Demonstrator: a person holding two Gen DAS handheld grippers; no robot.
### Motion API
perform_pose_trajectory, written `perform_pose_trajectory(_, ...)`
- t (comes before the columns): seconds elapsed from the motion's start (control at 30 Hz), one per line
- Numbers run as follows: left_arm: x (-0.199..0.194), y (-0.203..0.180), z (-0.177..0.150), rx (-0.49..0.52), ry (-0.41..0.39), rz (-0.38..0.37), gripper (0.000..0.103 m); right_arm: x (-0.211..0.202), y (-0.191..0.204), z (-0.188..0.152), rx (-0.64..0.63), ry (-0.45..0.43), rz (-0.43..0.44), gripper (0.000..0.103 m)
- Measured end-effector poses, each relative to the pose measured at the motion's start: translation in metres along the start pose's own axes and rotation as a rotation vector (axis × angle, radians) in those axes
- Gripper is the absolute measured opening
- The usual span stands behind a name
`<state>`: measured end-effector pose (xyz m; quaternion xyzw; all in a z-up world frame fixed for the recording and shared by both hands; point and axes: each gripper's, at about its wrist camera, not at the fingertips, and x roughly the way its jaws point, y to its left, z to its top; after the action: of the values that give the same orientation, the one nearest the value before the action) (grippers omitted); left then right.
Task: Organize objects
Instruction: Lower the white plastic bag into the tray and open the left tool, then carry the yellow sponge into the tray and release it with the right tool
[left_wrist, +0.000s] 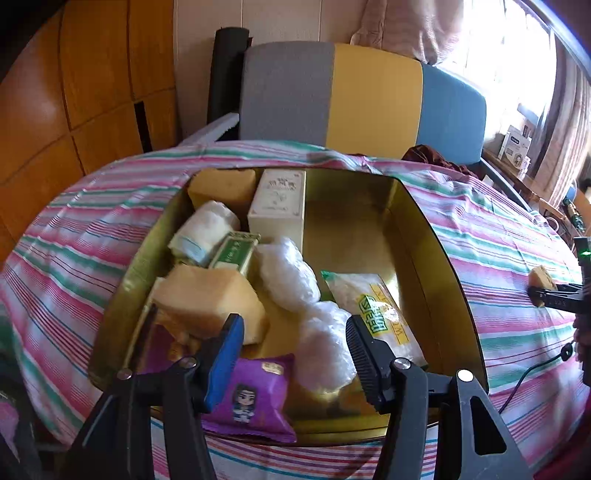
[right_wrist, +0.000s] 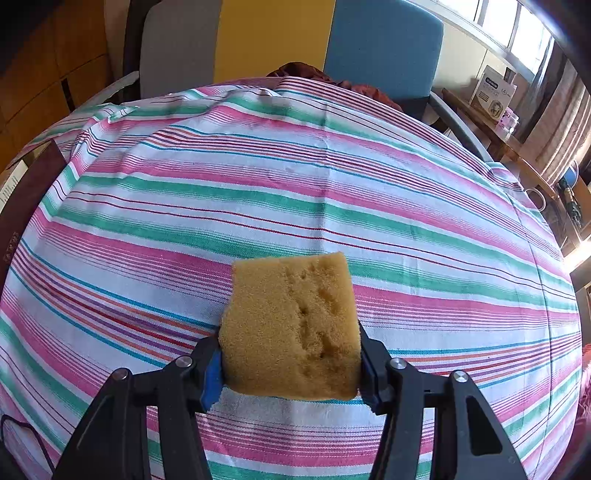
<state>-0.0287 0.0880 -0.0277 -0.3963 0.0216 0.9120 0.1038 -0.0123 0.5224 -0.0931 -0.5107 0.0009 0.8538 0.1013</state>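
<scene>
Left wrist view: left gripper (left_wrist: 295, 343) jaws stand apart, empty, over the purple packet (left_wrist: 255, 398) at the gold tray (left_wrist: 447, 258) edge, likely just dropped in. Right gripper (right_wrist: 291, 365) jaws pinch a sponge (right_wrist: 291, 328) above the striped cloth (right_wrist: 295, 192), ready for packing.

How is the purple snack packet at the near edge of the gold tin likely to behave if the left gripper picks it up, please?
The purple snack packet looks puffed and glossy, so it is probably light but slippery, and may squash between the pads. It overhangs the gold tin rim, so a nudge could tip it out.
</scene>
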Motion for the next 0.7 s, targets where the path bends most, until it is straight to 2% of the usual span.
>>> perform_pose_trajectory(0.23, -0.02, 0.01, 0.002, 0.017, -0.059, 0.026, 0.06, -0.006, 0.011, 0.001, 0.03, 0.054, -0.08, 0.056)
perform_pose_trajectory(0.33, -0.025, 0.016, 0.0, 0.012, -0.069, 0.028, 0.06, -0.017, 0.027, 0.003, 0.059, 0.07, -0.029, 0.056)
perform_pose_trajectory(0.4, -0.027, 0.02, -0.001, 0.005, -0.073, 0.027, 0.06, -0.03, 0.046, 0.007, 0.043, 0.047, 0.007, 0.056)
perform_pose_trajectory(0.7, -0.032, 0.038, -0.005, -0.03, -0.085, 0.039, 0.06, -0.092, 0.172, 0.048, -0.112, -0.058, 0.238, 0.057)
